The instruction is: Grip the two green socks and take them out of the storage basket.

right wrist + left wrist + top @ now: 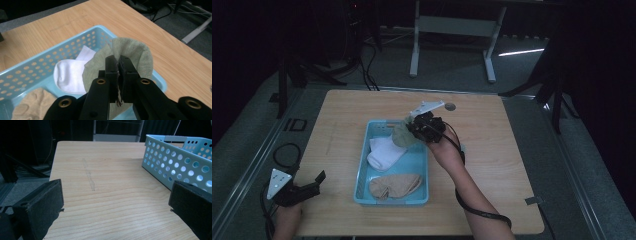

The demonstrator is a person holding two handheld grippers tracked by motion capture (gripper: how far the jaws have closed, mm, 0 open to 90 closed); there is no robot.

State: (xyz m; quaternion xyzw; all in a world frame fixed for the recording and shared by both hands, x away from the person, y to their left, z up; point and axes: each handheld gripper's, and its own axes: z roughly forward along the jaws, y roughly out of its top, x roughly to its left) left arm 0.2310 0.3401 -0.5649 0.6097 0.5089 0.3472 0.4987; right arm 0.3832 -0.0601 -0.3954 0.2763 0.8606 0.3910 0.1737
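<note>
Dim room, dark floor with cables, a grey desk frame behind the table. Light wooden table takes up most of the high view, mostly bare; a faint pencil-like streak runs along the grain on its left part. Light blue perforated basket sits near the table's middle, long axis running away from the person. Inside it: a tan sock at the near end, a white sock mid-basket, both lying flat. The green sock is the thing in hand: right gripper has its jaws pressed together on a fold of it, cloth draped over and around the jaw tips, held above the basket's far right corner, not resting on the floor of the basket as far as can be told. The sock hangs back toward the white sock and the basket interior, so any lowering or release likely lands it in the far end, beside the white one. Right hand is plainly the nearer one to all three socks. Left gripper sits at the table's near left corner, well apart from the basket, jaws spread wide with nothing between them; its own view looks across bare wood with the basket's side wall off to the right.
</note>
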